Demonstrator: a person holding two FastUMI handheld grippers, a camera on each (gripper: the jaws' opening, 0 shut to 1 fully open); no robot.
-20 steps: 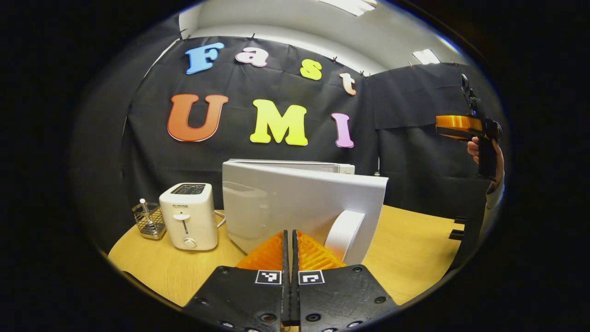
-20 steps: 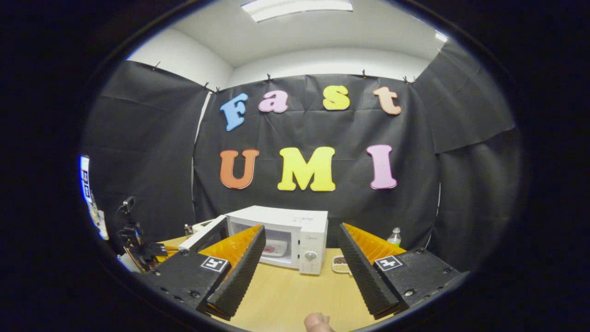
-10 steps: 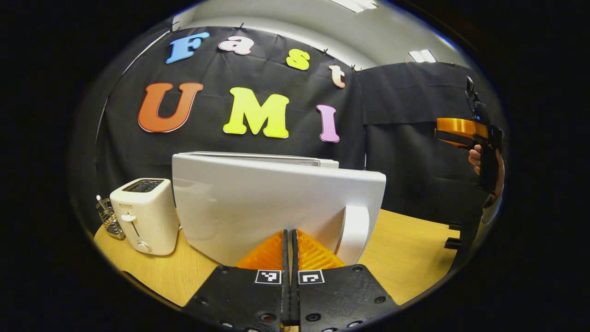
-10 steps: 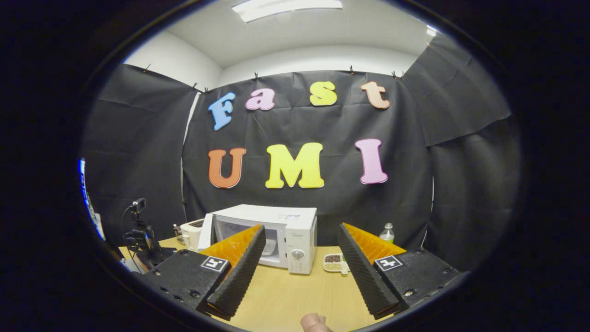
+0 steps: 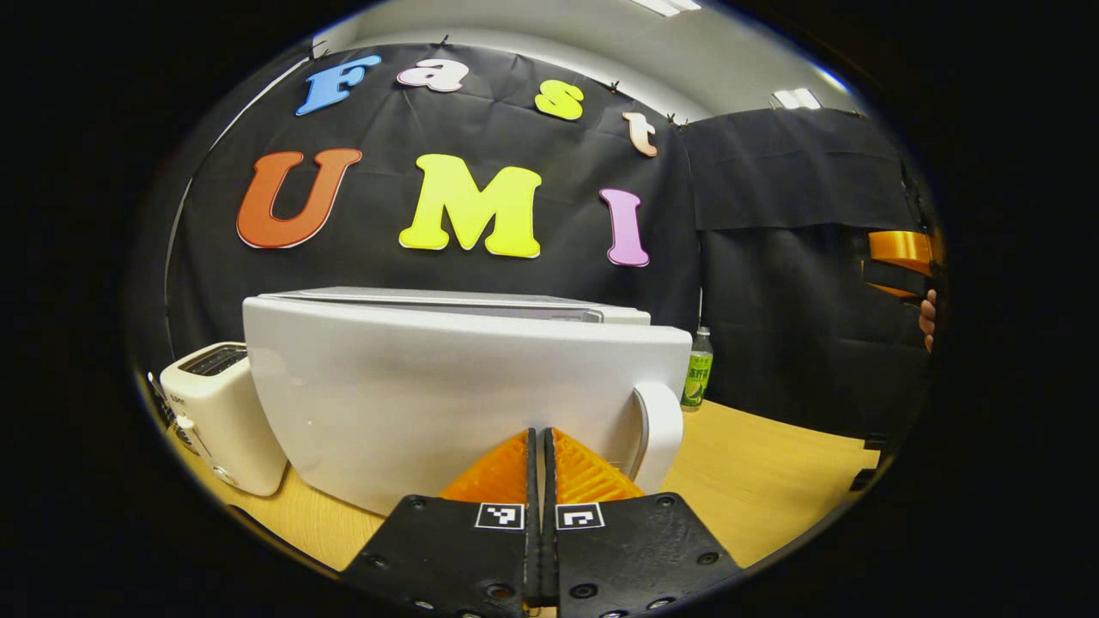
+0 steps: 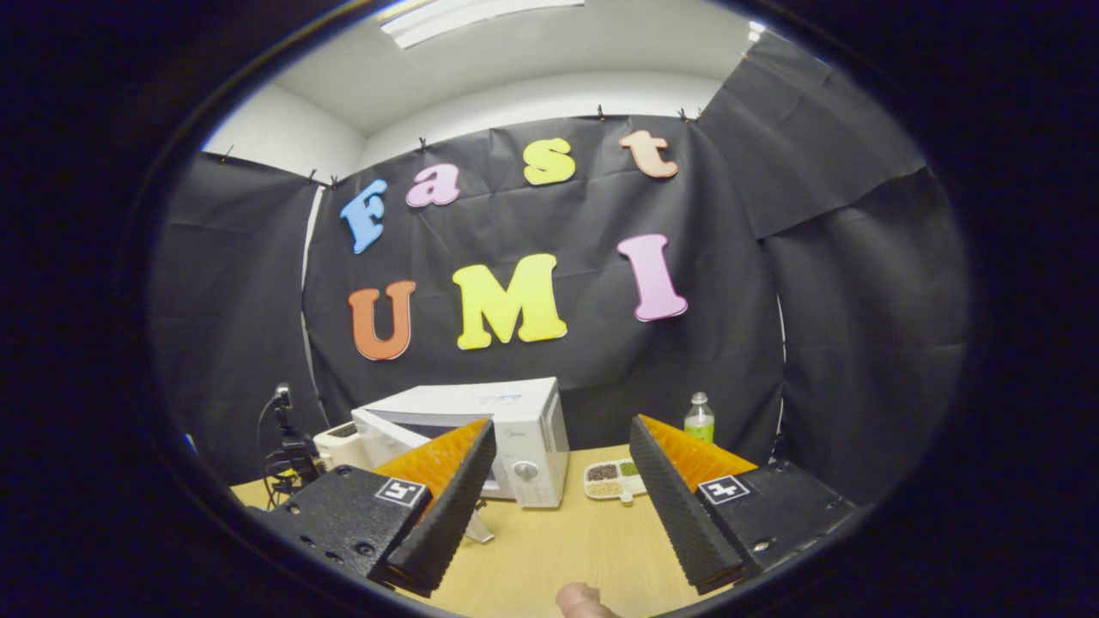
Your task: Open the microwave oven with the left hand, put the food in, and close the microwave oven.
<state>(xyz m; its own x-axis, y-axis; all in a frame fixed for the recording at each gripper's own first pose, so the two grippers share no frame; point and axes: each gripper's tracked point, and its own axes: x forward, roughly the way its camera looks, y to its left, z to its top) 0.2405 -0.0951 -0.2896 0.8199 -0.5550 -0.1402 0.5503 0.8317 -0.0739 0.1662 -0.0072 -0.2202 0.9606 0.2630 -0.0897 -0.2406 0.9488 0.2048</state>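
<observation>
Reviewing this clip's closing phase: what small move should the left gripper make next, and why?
Probably a further push forward: the left gripper, shut, is against the microwave door beside its handle, and the right gripper view shows the door still ajar.

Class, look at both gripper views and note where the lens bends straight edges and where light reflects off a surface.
Left gripper view: the microwave door bulges, its top edge curved by the fisheye lens; its glossy face carries a soft sheen. Right gripper view: the microwave sits small and sharp, the wall seams bow outward near the edges, and a ceiling light is blown out bright.
</observation>
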